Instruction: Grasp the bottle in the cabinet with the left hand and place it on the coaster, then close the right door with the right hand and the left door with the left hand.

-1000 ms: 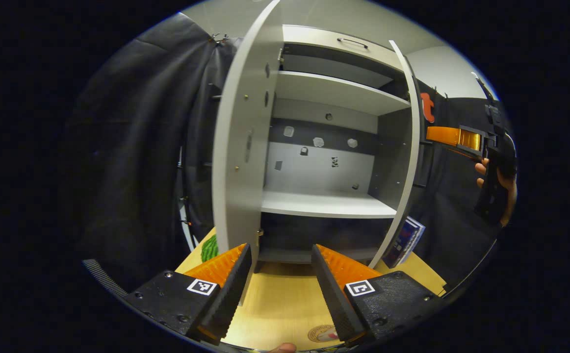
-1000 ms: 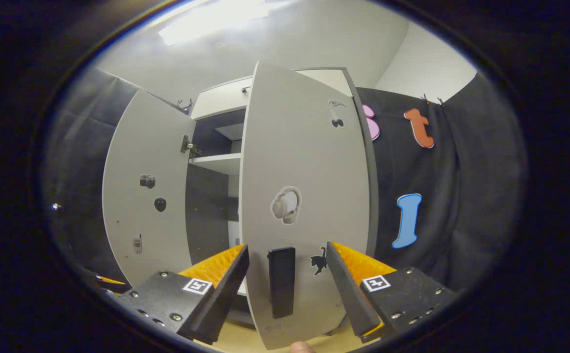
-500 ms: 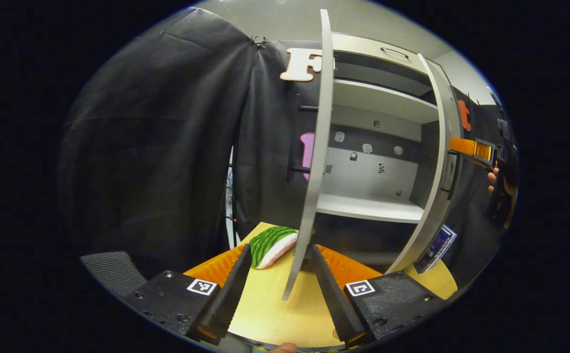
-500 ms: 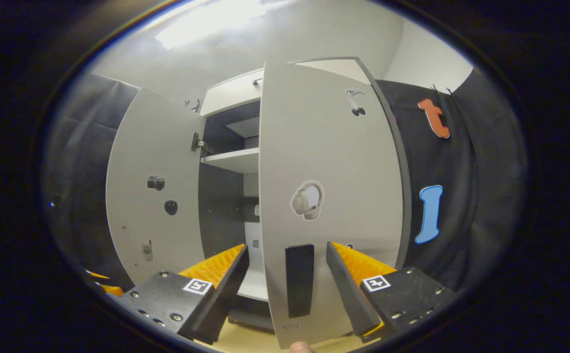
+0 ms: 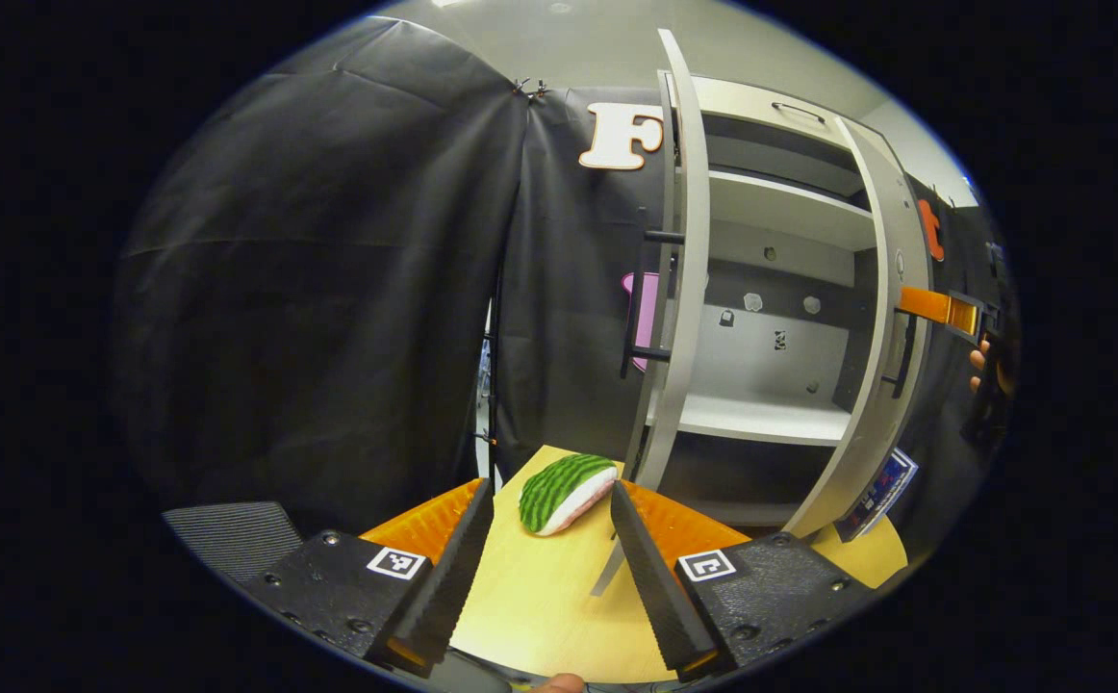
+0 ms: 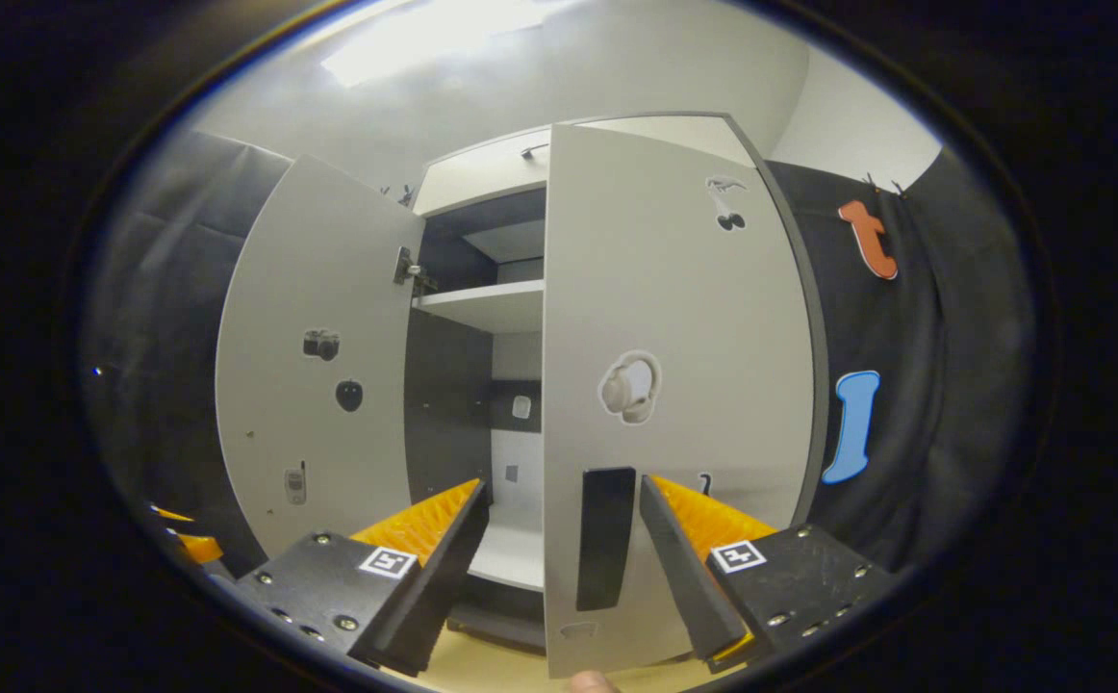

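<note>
The cabinet (image 5: 771, 318) had two doors, and both stood open. In the left gripper view, the left door (image 5: 679, 289) was seen nearly edge-on, with a dark bar handle (image 5: 638, 298) on its outer face, and the right door (image 5: 891, 337) swung partway toward the front. Two shelves (image 5: 756, 419) showed between them, and no bottle could be made out on what showed of them; where the bottle and coaster were could not be told from these views. The left gripper (image 5: 547, 558) hung above the wooden table (image 5: 540, 597) with its jaws wide apart and nothing held between them. One green striped watermelon-slice toy (image 5: 567, 491) lay on the table just beyond the fingers, near the foot of the left door. One blue box (image 5: 875, 481) leaned by the right door's lower corner. Farther off at the right edge, the other gripper (image 5: 944, 308) and a hand (image 5: 987, 361) reached toward the right door. In the right gripper view, the right gripper (image 6: 564, 558) faced the right door (image 6: 674, 385) closely, jaws wide apart and straddling its dark handle (image 6: 605, 539) without pressing on it. That door blocked much of the cabinet interior. A few small stickers marked each door, including a headphone sticker (image 6: 630, 387) on the right one and a camera sticker (image 6: 321, 344) on the left door (image 6: 318, 366).
</note>
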### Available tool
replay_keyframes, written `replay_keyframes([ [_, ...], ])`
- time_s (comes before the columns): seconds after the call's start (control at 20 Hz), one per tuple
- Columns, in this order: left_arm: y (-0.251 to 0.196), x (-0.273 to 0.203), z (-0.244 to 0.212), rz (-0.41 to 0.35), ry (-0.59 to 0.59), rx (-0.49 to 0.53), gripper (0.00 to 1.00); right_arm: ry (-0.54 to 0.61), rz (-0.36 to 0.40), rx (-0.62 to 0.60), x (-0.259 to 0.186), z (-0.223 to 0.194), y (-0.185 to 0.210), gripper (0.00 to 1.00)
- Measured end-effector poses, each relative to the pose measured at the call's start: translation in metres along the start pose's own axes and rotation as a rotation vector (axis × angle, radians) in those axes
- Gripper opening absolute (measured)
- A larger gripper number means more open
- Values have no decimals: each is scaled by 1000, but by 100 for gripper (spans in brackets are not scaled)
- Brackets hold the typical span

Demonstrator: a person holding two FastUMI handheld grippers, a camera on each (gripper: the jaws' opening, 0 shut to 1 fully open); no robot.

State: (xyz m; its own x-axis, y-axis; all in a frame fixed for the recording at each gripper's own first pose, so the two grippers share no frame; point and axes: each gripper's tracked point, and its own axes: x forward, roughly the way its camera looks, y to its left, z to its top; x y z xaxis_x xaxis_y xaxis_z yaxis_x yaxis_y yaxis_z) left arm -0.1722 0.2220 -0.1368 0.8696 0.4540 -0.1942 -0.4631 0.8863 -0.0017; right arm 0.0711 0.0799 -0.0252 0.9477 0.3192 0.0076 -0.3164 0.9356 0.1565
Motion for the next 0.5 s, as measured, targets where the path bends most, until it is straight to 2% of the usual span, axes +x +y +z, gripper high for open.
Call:
replay_keyframes([
  [0.05,1,0,1,4,-3,0,81,-1,1,-2,-1,1,0,92],
  [0.1,2,1,1,9,-5,-1,81,-4,1,-5,-2,2,0,95],
  [0.5,5,-3,1,40,-13,-24,81,-8,-11,-20,-8,9,-6,95],
])
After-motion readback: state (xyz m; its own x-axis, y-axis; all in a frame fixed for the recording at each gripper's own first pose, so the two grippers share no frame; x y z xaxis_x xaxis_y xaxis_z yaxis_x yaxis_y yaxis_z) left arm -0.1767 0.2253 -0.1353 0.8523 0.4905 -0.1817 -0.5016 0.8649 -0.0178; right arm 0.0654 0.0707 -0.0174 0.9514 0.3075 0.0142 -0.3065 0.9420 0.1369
